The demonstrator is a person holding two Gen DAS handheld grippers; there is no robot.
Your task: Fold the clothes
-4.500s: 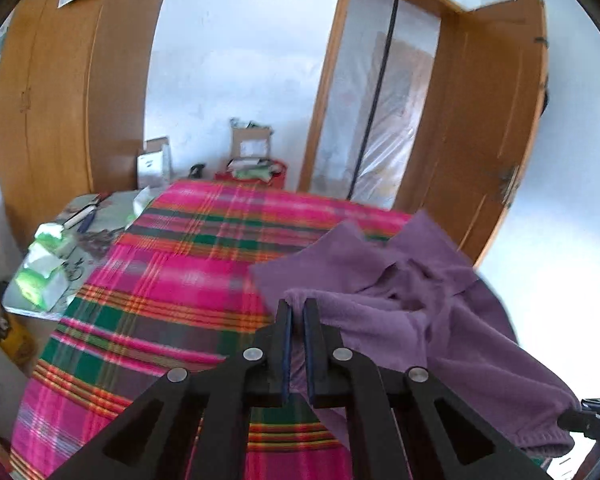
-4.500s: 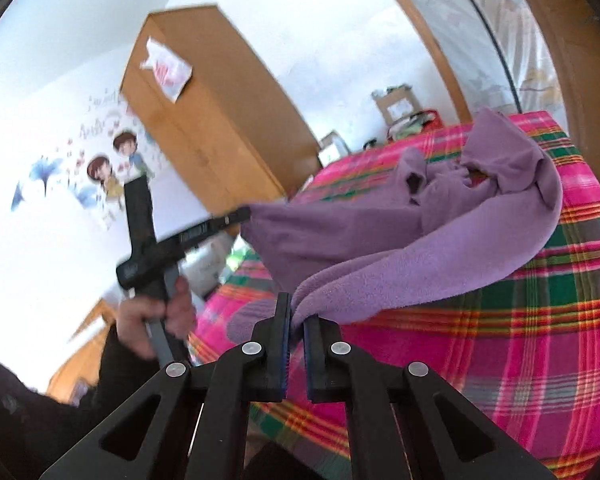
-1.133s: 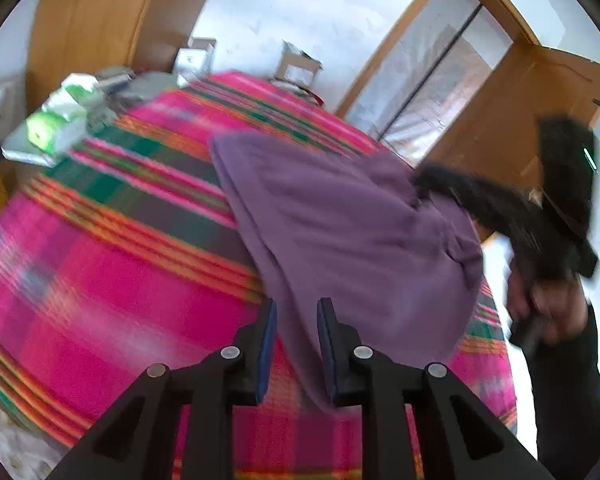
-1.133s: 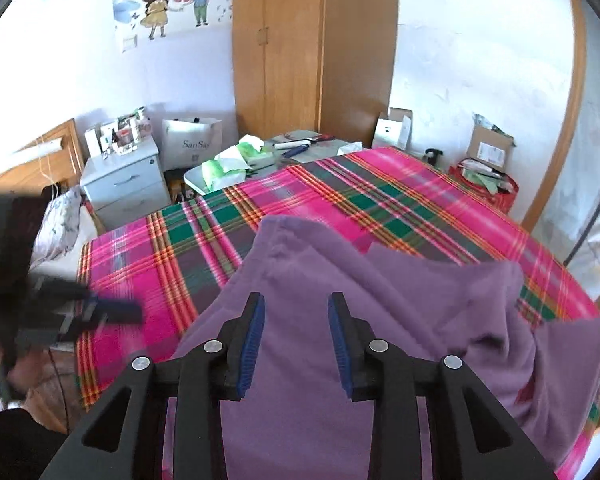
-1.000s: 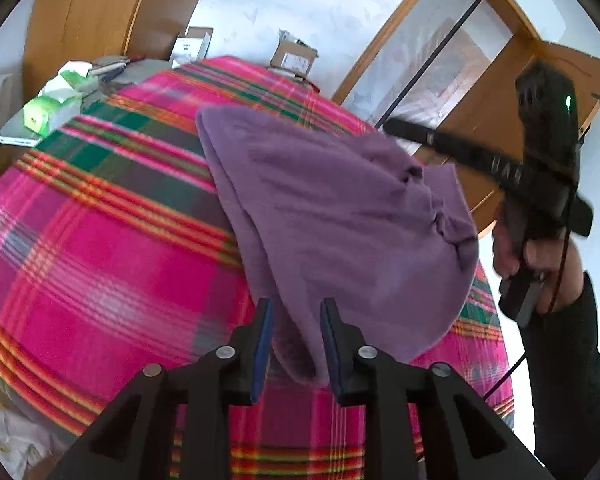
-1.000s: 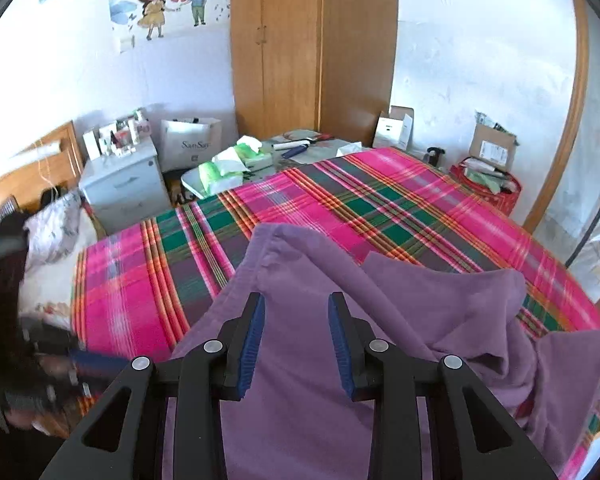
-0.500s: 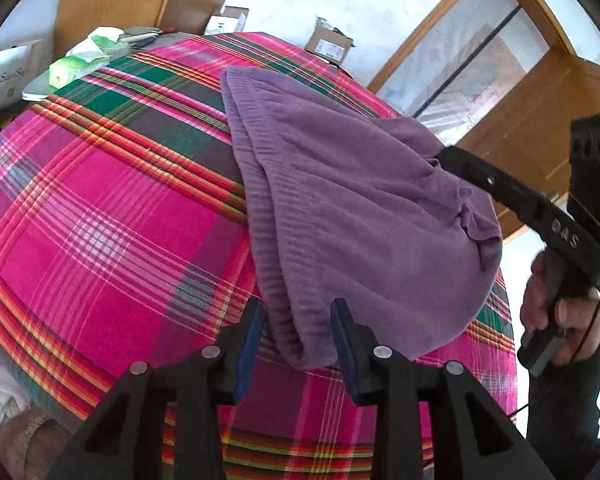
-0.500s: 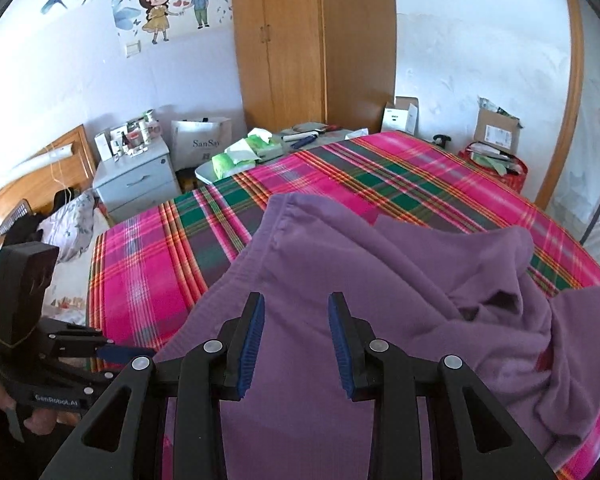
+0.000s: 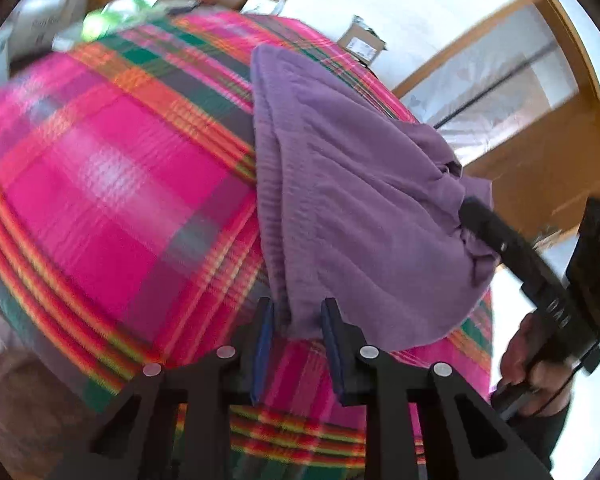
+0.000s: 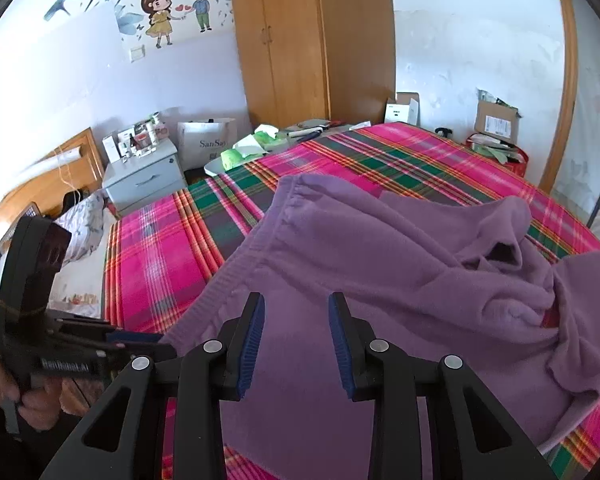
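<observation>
Bottom centre of the left wrist view: left gripper [image 9: 296, 322] has its jaws apart with a corner of the purple garment [image 9: 356, 208] between the pads, not pinched that I can see. Bottom centre of the right wrist view: right gripper [image 10: 296, 336] also has its jaws wide apart, hovering over the garment [image 10: 380, 280], holding nothing. Garment lies on the plaid bed [image 10: 172, 256], toward its near edge in the right view. Left part, with the ribbed hem running from mid-frame to lower left, is spread fairly flat. Right part of the frame is a bunched heap: an opening and a loose flap, probably neck and sleeve, can't tell for sure. So, judging progress: laid out but not a neat folded stack; no clean rectangle, edges not aligned. Could be a half fold already over the body, can't confirm from the lie of the cloth. Left to do, as I read it: flatten the bunched right side, tuck the sleeves in, fold the body to a compact shape. Farther up the frame: a side table with green packs [image 10: 236, 156], a nightstand [image 10: 144, 180], a wardrobe [image 10: 308, 40] at the wall. Left view is motion-blurred, so fine detail there is unreliable.
</observation>
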